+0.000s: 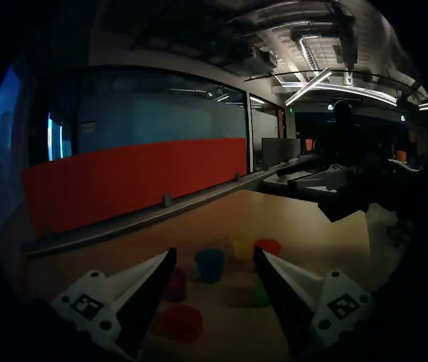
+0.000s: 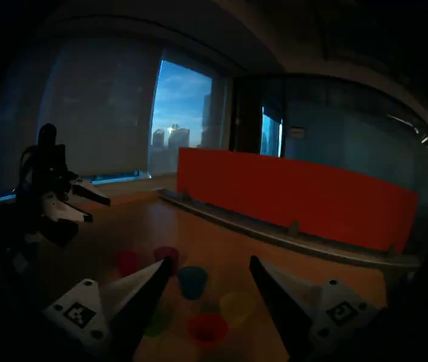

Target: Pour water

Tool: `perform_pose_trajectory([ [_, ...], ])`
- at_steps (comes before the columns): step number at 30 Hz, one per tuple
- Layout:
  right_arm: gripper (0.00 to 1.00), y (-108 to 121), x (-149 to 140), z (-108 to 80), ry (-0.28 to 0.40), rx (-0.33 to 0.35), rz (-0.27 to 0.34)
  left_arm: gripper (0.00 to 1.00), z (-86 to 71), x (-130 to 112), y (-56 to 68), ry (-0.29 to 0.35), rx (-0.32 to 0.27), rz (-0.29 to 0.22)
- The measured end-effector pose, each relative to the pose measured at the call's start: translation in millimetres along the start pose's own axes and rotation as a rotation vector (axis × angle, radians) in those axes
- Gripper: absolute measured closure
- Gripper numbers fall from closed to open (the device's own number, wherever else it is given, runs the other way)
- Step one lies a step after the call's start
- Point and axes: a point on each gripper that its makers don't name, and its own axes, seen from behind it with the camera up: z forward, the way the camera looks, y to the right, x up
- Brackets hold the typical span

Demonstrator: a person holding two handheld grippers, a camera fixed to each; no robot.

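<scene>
The room is dim: a red partition runs along the far edge of a wooden surface, and a window behind it shows sky and towers. A loose cluster of small coloured cups stands on the surface, all upright with mouths up as far as I can make out. My left gripper hangs above the near side of the cluster, jaws spread wide with nothing between them. The blue cup lies dead ahead, framed between the two fingers, with a maroon cup beside one finger and a green cup tucked against the other. A red cup and a faint yellow cup stand farther back. My right gripper faces the same cluster from another side, jaws likewise wide and empty, and there too the blue cup sits between the fingers, a little toward the left one. I judge the pour has not begun, since nothing is grasped. It is too dark to tell which cup holds water. Whichever arm takes the blue cup must go forward and down and close across its upright axis. Neither looks clearly nearer.
</scene>
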Motion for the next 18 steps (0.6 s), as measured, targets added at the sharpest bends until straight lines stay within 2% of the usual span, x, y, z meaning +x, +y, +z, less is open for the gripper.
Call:
perform_pose_trajectory([
  [11, 0.02, 3, -2, 2.7, -0.007, 0.001, -0.001, 0.06, 6.1, -8, 6.6, -0.021, -0.032, 0.007],
  [18, 0.02, 5, -6, 4.8, -0.016, 0.003, -0.003, 0.05, 14.1, -21, 19.0, -0.055, -0.074, 0.022],
])
